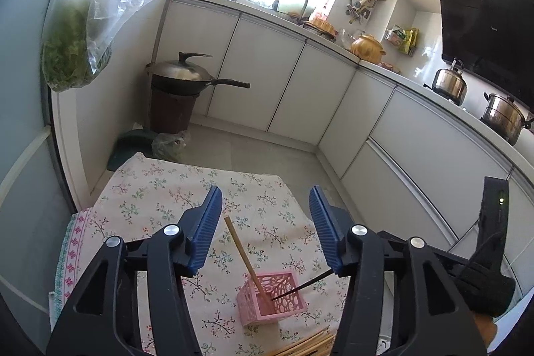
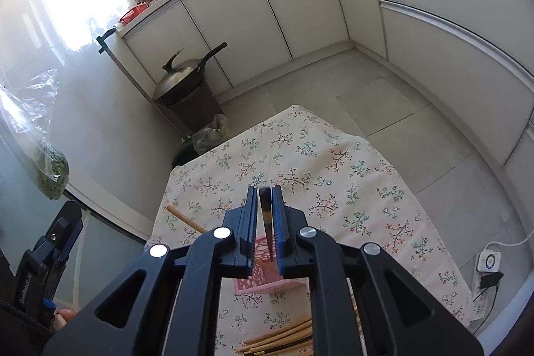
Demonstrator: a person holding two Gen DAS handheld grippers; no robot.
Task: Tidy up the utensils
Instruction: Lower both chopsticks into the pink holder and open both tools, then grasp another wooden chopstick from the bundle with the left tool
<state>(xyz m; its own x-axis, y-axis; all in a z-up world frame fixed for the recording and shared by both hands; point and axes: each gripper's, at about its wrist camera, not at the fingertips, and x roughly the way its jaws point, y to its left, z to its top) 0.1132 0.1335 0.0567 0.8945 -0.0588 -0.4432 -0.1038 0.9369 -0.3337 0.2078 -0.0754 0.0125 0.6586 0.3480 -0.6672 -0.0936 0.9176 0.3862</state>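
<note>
The dark chopstick (image 2: 266, 216) is pinched near its thick upper end between the blue pads of the right tongs (image 2: 266, 192), its thin tip angled down into the pink basket (image 1: 272, 299), which stands on the flowered table (image 1: 160, 199). It looks light, stiff and smooth, so it could swivel in a loose grip; holding it close to the top, as here, seems right for lowering it in. A pale wooden chopstick (image 1: 245, 259) already leans in the basket, and more wooden chopsticks (image 2: 277, 339) lie in a heap just beside it. The basket itself seems light enough to tip.

The left tongs (image 1: 265, 189) hang spread and hold nothing above the table. Their camera shows the dark tip entering the basket's mouth; the right camera hides that behind its own pads but shows the grip itself and the cloth's far edge.
</note>
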